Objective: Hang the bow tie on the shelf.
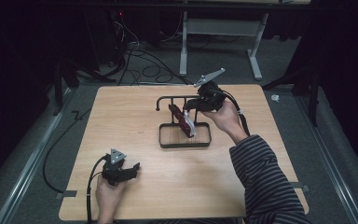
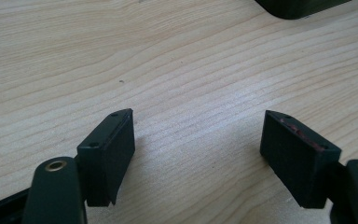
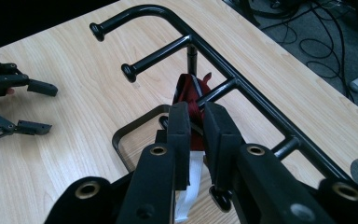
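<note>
A black metal rack (image 1: 185, 140) with a looped base and several pegs stands at the table's middle. A dark red flat item (image 1: 183, 120) with a white strip (image 1: 192, 129) hangs from one peg. My right gripper (image 1: 189, 105) reaches the item from the right. In the right gripper view its jaws (image 3: 196, 112) stand a narrow gap apart around the red item (image 3: 192, 91), the pads not visibly pressing on it. My left gripper (image 1: 133, 169) rests near the table's front left, open and holding nothing; bare wood lies between its pads (image 2: 198, 116).
The rack's top rail (image 3: 242, 88) runs across the right gripper view, with knobbed pegs (image 3: 130, 71) pointing left. The left gripper (image 3: 49, 107) shows there at the far left. Cables (image 1: 144, 60) and a desk frame (image 1: 184, 42) lie on the floor beyond the table.
</note>
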Action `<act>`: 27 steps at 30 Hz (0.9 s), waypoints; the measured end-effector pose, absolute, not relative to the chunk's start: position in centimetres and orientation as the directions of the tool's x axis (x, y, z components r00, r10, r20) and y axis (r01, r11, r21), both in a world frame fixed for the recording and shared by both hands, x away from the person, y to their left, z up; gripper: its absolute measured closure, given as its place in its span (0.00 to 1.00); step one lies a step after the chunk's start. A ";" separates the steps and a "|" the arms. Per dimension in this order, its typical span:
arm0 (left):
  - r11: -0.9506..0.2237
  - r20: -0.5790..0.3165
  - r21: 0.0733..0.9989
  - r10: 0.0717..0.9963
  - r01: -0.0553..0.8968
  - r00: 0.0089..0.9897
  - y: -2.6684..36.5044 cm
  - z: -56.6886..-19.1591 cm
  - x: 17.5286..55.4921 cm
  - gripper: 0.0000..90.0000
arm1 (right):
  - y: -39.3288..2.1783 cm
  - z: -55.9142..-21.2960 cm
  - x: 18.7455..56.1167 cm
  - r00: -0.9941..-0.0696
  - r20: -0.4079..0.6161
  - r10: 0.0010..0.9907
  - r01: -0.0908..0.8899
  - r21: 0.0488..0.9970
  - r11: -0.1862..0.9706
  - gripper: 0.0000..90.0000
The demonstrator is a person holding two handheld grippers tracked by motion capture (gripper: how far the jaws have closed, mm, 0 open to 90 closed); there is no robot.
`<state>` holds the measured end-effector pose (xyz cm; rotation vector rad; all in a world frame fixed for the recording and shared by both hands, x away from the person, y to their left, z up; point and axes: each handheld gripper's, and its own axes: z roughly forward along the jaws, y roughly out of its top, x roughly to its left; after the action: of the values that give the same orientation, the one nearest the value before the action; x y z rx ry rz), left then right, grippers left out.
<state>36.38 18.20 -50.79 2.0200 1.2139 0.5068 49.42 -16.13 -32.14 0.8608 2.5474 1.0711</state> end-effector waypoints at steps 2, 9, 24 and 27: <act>-0.302 -0.029 0.744 0.876 0.596 0.481 18.2 -50.8 36.4 0.30 | -16.2 -32.2 49.4 -0.793 0.003 0.609 0.425 0.719 0.550 0.90; -0.305 -0.027 0.742 0.876 0.597 0.481 18.2 -50.8 36.4 0.30 | -16.5 -32.1 49.2 -0.792 0.014 0.611 0.426 0.730 0.535 0.85; -0.306 -0.025 0.742 0.876 0.596 0.481 18.2 -50.8 36.4 0.30 | -16.5 -32.3 48.4 -0.796 -0.002 0.605 0.414 0.728 0.546 0.81; -0.306 -0.025 0.742 0.877 0.596 0.481 18.2 -50.8 36.4 0.30 | -16.3 -32.4 48.5 -0.805 -0.006 0.593 0.401 0.731 0.552 0.84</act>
<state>36.37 18.18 -50.77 2.0247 1.2141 0.5092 48.49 -16.34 -32.42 0.8299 2.5368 1.0995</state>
